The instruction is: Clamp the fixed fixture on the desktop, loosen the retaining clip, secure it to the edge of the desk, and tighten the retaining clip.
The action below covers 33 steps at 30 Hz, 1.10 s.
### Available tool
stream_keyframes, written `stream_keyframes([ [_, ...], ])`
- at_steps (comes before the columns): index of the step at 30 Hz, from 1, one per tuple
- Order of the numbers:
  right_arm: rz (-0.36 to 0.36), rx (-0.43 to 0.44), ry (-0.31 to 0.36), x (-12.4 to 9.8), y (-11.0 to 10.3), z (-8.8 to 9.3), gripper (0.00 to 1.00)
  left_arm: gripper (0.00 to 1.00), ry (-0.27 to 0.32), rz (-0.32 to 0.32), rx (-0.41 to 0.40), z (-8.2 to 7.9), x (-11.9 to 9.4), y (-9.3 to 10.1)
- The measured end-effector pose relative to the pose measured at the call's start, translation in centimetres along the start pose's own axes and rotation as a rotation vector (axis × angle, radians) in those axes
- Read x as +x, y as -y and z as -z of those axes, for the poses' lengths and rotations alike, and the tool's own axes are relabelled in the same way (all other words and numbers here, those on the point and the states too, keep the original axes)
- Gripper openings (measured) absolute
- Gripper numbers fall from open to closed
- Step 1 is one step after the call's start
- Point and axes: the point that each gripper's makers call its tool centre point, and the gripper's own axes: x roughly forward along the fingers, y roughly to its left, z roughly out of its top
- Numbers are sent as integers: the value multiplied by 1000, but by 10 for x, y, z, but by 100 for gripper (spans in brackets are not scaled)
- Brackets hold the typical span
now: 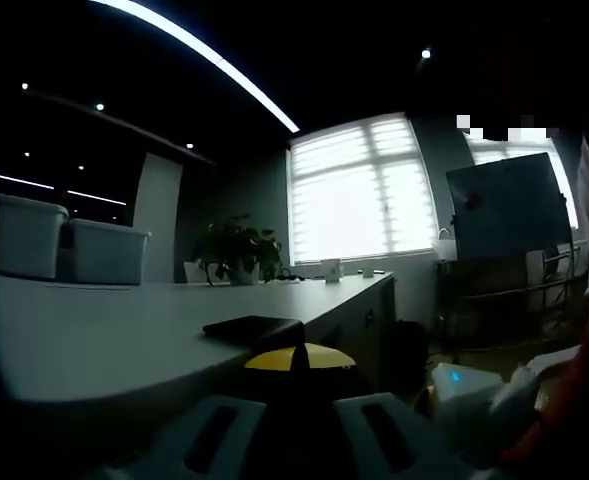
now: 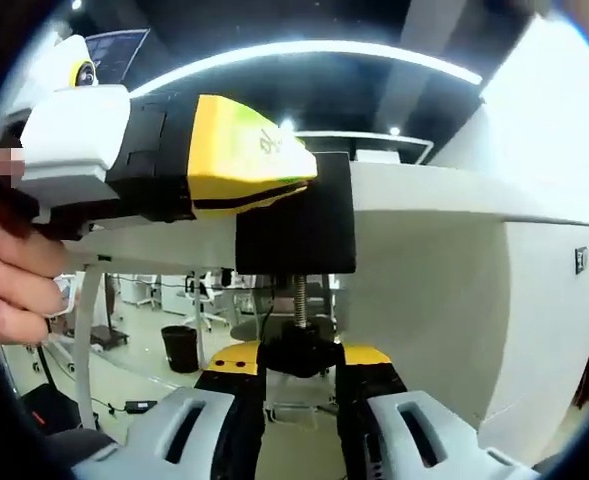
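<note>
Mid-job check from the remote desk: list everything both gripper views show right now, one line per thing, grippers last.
Clamp fixture: one, black, hooked over the desk edge.
Threaded screw: one, metal, below the fixture.
Screw knob: one, black, between the right gripper's jaws.
Desk: one, white.
Storage bins: two, white, far desk end.
Potted plant: one, green, on desk.
Whiteboard: one, dark, by window.
Trash bin: one, black, on floor.
Hand: one, holding left gripper.
Left gripper: yellow-black, on the fixture.
Right gripper: white jaws, yellow-black tips.
</note>
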Motion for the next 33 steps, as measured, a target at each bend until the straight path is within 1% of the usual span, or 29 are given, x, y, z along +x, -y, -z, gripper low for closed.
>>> stream_keyframes([
  [3,-45,-10,7,1,-1,1,25,1,5,2,-7,0,0,0],
  [4,-74,-33,12,2,-3,0,25,1,8,3,-11,0,0,0],
  [5,-101,-73,22,5,-3,0,25,1,9,4,-16,0,0,0],
  [6,-131,-86,35,7,-3,-1,25,1,10,5,-18,0,0,0],
  [7,-178,-69,41,9,-5,0,25,1,8,8,-16,0,0,1],
  [8,-207,-62,42,9,-5,0,25,1,-2,9,-9,2,0,1],
  [9,-259,-72,50,10,-6,0,25,1,-12,10,0,3,1,1],
  [10,-308,-62,51,10,-8,1,25,1,-14,11,4,4,1,1],
  [13,-444,-23,37,7,-13,3,25,1,-15,14,-1,4,0,1],
  [16,-537,-12,27,8,-15,4,25,1,-14,15,-3,4,0,1],
  [17,-553,-12,23,9,-14,4,25,1,-14,15,-3,4,0,1],
  [19,-613,27,9,9,-17,5,25,1,-14,17,-3,4,0,1],
  [21,-639,68,9,10,-19,5,25,1,-15,19,-2,3,0,1],
  [23,-633,70,9,11,-18,6,25,1,-15,20,0,3,1,1],
  [24,-614,67,10,11,-17,6,25,1,-15,21,0,4,1,1],
  [26,-537,61,12,9,-9,7,26,1,-16,24,-5,4,1,1],
  [28,-419,50,-10,5,2,12,33,1,-18,24,-5,4,1,1],
  [29,-344,89,-23,1,7,15,36,1,-19,23,-4,4,1,1],
  [30,-270,73,-70,-8,9,23,36,1,-19,23,-3,4,2,1],
  [31,-240,35,-77,-13,9,24,36,1,-20,23,-1,4,2,1],
  [32,-183,28,-75,-19,11,24,36,1,-21,23,-1,4,3,2],
  [33,-129,81,-64,-25,11,23,36,1,-25,23,2,3,3,2],
])
